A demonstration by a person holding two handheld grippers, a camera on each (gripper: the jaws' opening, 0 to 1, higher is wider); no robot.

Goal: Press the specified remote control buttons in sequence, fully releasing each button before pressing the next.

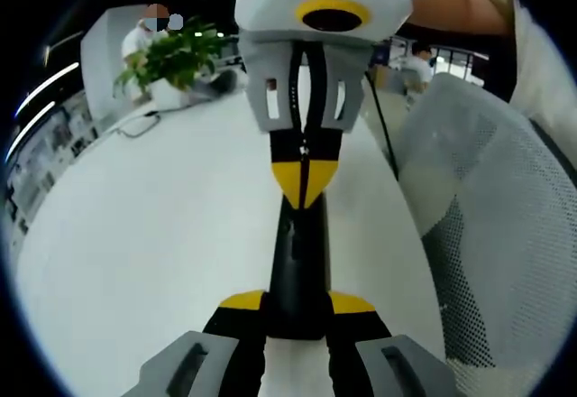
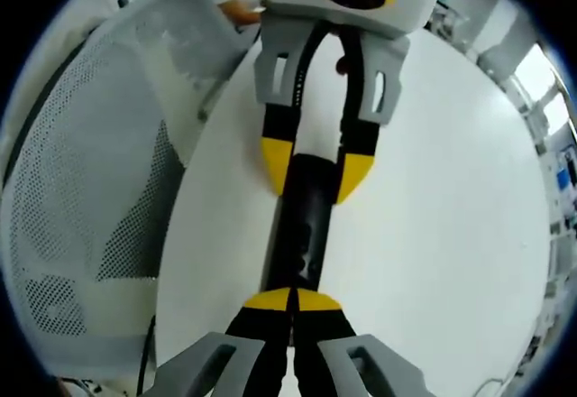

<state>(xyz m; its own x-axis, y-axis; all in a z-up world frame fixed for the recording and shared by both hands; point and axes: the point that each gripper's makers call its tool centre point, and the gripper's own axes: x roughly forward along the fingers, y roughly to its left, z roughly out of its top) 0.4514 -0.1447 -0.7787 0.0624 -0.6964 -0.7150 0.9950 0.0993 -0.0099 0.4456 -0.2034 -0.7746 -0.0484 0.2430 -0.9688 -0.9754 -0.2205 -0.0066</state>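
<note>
A slim black remote control (image 1: pixel 297 253) lies lengthwise over the white table (image 1: pixel 162 253), and my left gripper (image 1: pixel 297 302) is shut on its near end, one yellow tip on each side. From the far side my right gripper (image 1: pixel 305 176) comes in, jaws shut, with its joined yellow tips down on the remote's top face. In the right gripper view the remote (image 2: pixel 302 226) runs away from my right gripper (image 2: pixel 293 300), whose tips rest on its near part, while the left gripper (image 2: pixel 315 167) clamps its far end. The buttons are too dark to make out.
A white mesh chair (image 1: pixel 505 226) stands close along the table's edge, seen again as the chair (image 2: pixel 81 198). A potted plant (image 1: pixel 176 54) and a dark cable (image 1: pixel 135 128) sit at the table's far end. A person's sleeve (image 1: pixel 460 4) shows behind the right gripper.
</note>
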